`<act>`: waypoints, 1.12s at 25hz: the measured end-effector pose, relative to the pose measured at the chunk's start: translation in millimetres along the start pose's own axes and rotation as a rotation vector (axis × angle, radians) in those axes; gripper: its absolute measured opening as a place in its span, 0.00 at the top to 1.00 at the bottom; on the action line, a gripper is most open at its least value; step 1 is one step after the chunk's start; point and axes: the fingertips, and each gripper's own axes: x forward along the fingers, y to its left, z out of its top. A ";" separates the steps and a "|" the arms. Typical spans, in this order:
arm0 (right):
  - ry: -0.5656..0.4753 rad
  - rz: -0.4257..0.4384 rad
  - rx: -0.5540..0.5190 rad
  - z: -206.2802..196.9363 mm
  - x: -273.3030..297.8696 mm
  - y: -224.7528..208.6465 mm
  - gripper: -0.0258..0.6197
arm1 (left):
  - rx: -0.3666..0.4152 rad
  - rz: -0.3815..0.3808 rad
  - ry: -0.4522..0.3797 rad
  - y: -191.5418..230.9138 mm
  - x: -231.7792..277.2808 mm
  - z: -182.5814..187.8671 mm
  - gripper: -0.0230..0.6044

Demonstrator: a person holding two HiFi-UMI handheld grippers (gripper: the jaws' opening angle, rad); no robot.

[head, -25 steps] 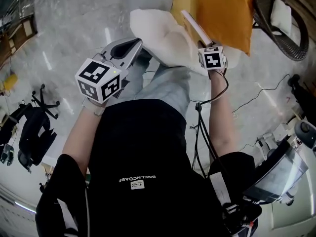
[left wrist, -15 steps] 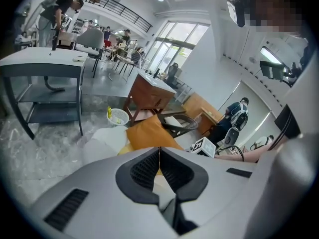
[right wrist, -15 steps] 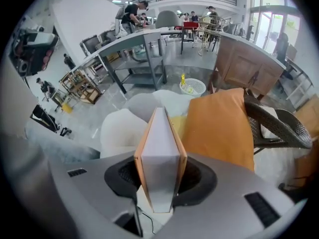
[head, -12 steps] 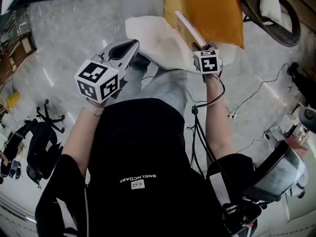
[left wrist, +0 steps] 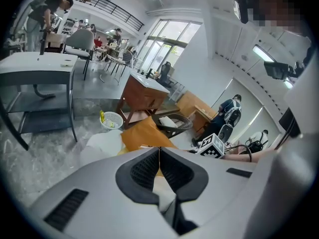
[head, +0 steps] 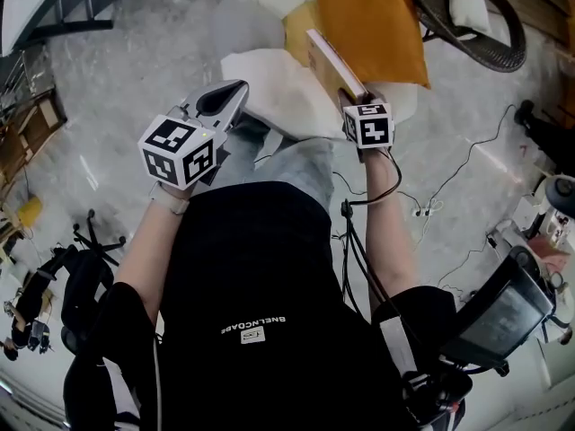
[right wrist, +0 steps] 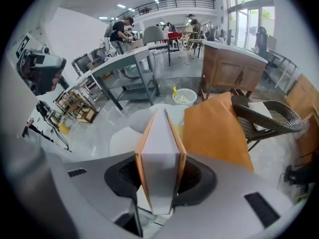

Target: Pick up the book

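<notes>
- Two grippers showed: the right gripper [right wrist: 159, 178] was clamped on the book [right wrist: 158, 148], its pads pressing both orange covers, the page edges facing the camera.
- The book stood in that grip over the white cushion [head: 274, 106], beside the orange cushion [head: 373, 16]; whether it touched either, I could not tell.
- The left gripper [left wrist: 158, 156] was closed on nothing.
- The lift probably wanted a steady squeeze and a straight rise, so the covers could not slip.
</notes>
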 end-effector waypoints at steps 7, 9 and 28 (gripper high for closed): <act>-0.054 -0.015 0.053 18.5 -27.8 2.4 0.71 | 0.033 -0.037 0.014 -7.1 7.3 20.3 0.94; -0.066 -0.020 0.070 24.3 -35.1 1.2 0.71 | 0.041 -0.051 0.016 -8.4 12.0 28.3 0.94; -0.250 -0.072 0.188 74.9 -116.8 1.2 0.71 | 0.100 -0.150 0.050 -38.9 40.4 84.0 0.94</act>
